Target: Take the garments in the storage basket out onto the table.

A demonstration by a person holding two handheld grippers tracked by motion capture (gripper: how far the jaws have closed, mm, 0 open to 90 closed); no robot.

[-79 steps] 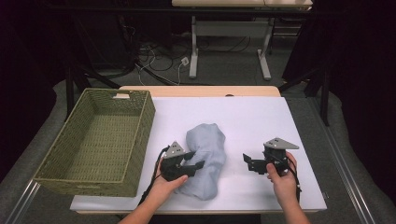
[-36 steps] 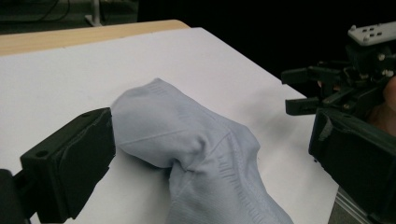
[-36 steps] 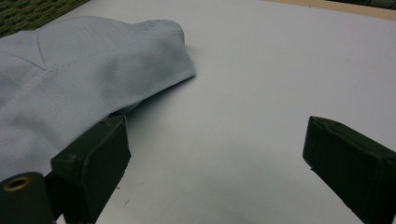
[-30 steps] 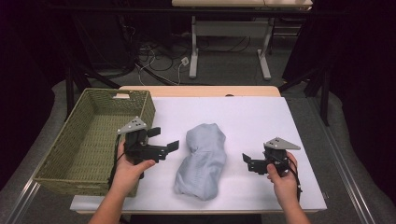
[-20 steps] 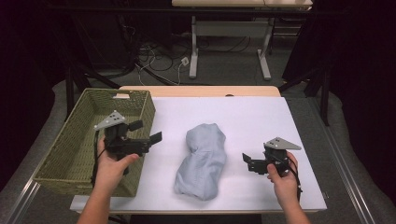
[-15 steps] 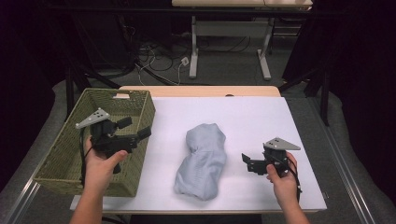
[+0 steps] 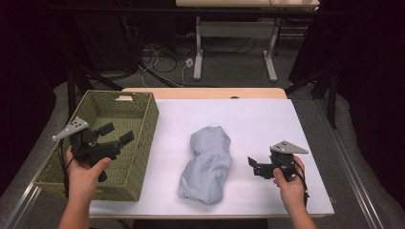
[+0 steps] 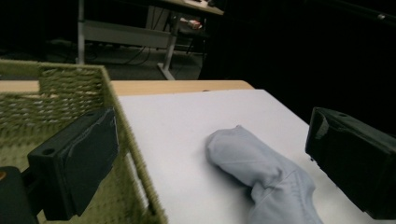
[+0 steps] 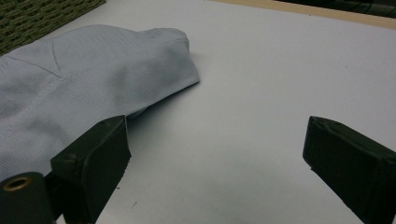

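Now left gripper (image 7: 116, 133) has moved over basket (image 7: 143, 157).

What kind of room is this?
Probably a lab or workshop: a white-topped table with dark curtains around it, cables on the floor and another desk behind.

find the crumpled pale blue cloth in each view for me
High view: the crumpled pale blue cloth lies mid-table, right of the woven green basket.
Left gripper view: lower centre-right, between the jaws.
Right gripper view: upper left, above the left jaw.
Shared landmark: the basket beside the cloth.
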